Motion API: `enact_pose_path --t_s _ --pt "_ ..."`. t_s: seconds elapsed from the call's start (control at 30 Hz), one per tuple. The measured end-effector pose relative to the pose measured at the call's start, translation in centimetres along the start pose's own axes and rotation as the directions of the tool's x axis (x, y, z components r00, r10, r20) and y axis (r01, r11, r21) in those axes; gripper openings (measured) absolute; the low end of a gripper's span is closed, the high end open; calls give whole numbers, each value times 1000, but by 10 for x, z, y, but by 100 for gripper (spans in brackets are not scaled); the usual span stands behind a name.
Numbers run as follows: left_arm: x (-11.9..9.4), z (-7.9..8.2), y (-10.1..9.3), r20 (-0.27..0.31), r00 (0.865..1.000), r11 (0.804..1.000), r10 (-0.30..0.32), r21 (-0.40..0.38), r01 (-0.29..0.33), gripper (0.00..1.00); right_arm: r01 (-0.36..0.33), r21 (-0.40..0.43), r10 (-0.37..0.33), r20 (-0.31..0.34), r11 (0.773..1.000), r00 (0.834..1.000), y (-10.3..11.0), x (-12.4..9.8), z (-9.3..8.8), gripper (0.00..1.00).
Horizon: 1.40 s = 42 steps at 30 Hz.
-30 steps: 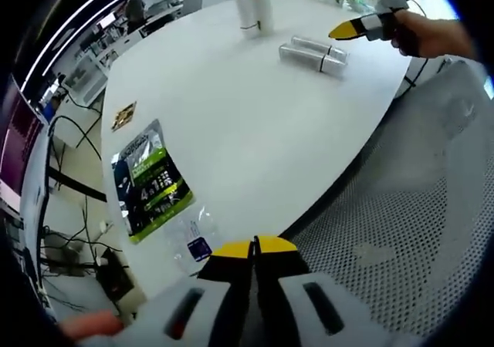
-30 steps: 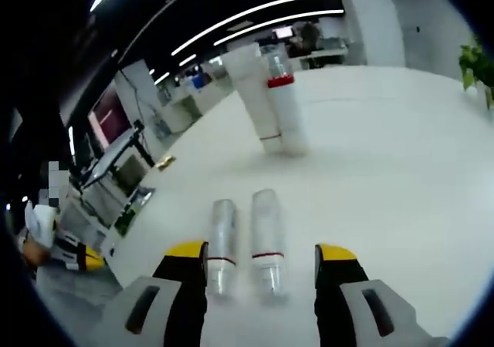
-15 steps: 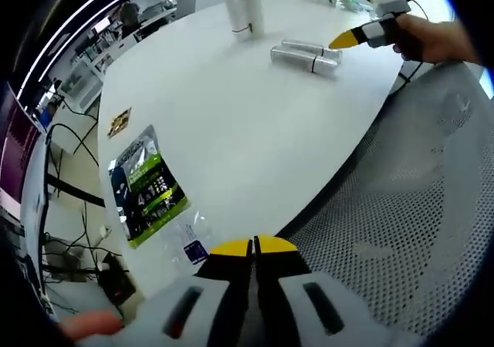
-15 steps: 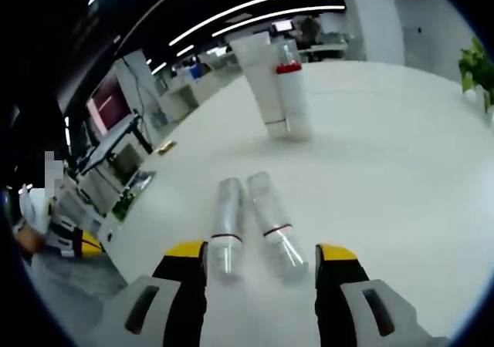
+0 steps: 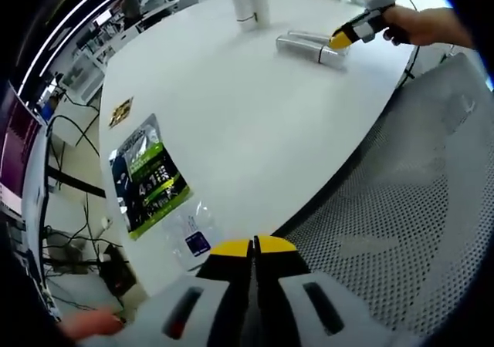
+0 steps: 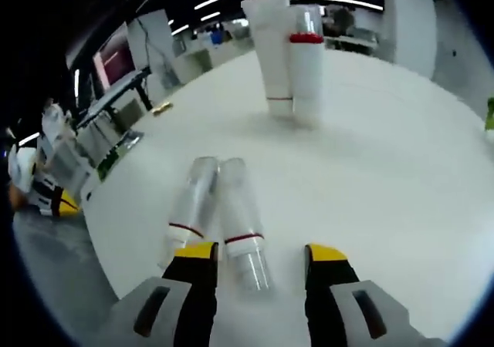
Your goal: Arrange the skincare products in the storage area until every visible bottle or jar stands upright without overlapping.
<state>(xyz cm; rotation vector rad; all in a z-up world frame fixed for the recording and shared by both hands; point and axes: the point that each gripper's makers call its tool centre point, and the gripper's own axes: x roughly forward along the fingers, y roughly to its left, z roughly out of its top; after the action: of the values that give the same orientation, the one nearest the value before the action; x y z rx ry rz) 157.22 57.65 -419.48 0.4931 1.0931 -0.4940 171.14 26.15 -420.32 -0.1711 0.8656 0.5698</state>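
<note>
Reaching for a bottle that lies flat

On the white table (image 6: 386, 208), two clear bottles side by side on their sides, touching: right lying bottle (image 6: 241, 227) at 6 o'clock, right between the wide-open jaws of the right gripper (image 6: 253, 252), not yet squeezed, likely so it can be stood up. Left lying bottle (image 6: 189, 204) just outside, at 7 o'clock. Tall white tube (image 6: 270, 50) and red-ringed bottle (image 6: 307, 65) already upright at 12 o'clock, close together. Left gripper (image 5: 253, 245) shut tight on nothing, waiting near the table edge, with a green packet (image 5: 148, 177) at 9 o'clock.

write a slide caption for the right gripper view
Open right gripper straddling one of two lying bottles, two upright containers behind.
</note>
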Motion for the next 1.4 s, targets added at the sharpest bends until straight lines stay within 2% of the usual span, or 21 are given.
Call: enact_pose_path --t_s 0.07,0.13,0.23,0.53,0.63,0.73,1.2,1.4 --pt "0 -1 1 -4 1000 1000 3 -8 -3 0 -4 -73 4 -11 997 1000 -1 2 -1 34" --pt "1 -2 2 -11 1000 1000 6 -14 -6 0 -10 -154 6 -26 988 1000 -3 3 -4 23" --pt "1 -4 4 -20 1000 1000 14 -28 -14 0 -17 -208 19 5 978 1000 -3 5 -4 21" --pt "1 -7 10 -29 999 998 26 -62 -28 0 -74 -244 82 22 967 996 -5 8 -4 15" --pt "1 -7 12 -22 999 996 28 -85 -30 0 -101 -242 111 28 965 993 -6 11 -3 15" --pt "2 -9 10 -41 999 996 24 -83 -27 0 -116 -225 125 30 967 992 -6 11 -4 15" --pt "5 -17 7 -81 997 997 1 -70 -7 0 -116 -195 125 35 974 992 -2 11 -5 15" --pt "3 -13 6 -53 999 997 1 -75 -5 0 -106 -208 114 26 972 993 -1 11 -6 15"
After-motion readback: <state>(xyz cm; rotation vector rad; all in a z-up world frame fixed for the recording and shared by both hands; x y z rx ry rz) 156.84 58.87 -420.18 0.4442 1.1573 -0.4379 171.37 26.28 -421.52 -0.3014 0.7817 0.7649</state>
